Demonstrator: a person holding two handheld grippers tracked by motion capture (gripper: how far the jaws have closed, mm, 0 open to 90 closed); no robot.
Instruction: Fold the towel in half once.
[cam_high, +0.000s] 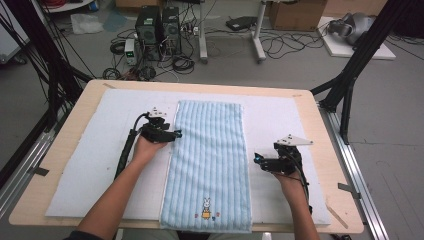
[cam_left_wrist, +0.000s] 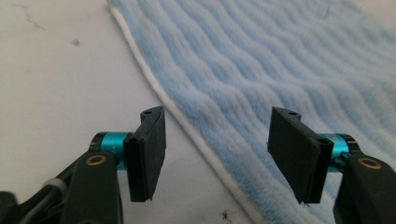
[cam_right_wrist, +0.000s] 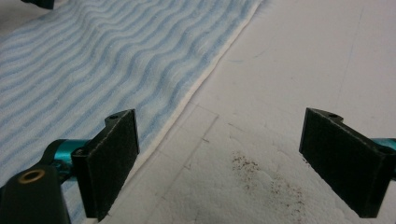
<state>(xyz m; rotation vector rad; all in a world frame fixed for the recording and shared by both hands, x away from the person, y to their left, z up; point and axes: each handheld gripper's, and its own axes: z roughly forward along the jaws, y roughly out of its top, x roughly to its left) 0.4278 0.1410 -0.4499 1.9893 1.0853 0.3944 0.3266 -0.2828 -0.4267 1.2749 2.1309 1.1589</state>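
Note:
A light blue striped towel (cam_high: 207, 160) lies flat and lengthwise on the white mat (cam_high: 100, 150), with a small rabbit embroidered (cam_high: 206, 209) near its front end. My left gripper (cam_high: 176, 134) is at the towel's left edge, about halfway up. In the left gripper view its jaws (cam_left_wrist: 218, 126) stand apart, straddling the white hem of the towel (cam_left_wrist: 261, 60), and the pads are not pressing on it. My right gripper (cam_high: 257, 159) rests just off the right edge. Its jaws (cam_right_wrist: 224, 130) are wide apart over bare mat, and the towel (cam_right_wrist: 93, 60) lies to the left of them.
The mat covers most of a wooden table (cam_high: 90, 85). A dirty speckled patch (cam_right_wrist: 252, 172) marks the mat under the right gripper. Behind the table are computer towers (cam_high: 157, 25), cables on the floor and black frame legs (cam_high: 350, 75).

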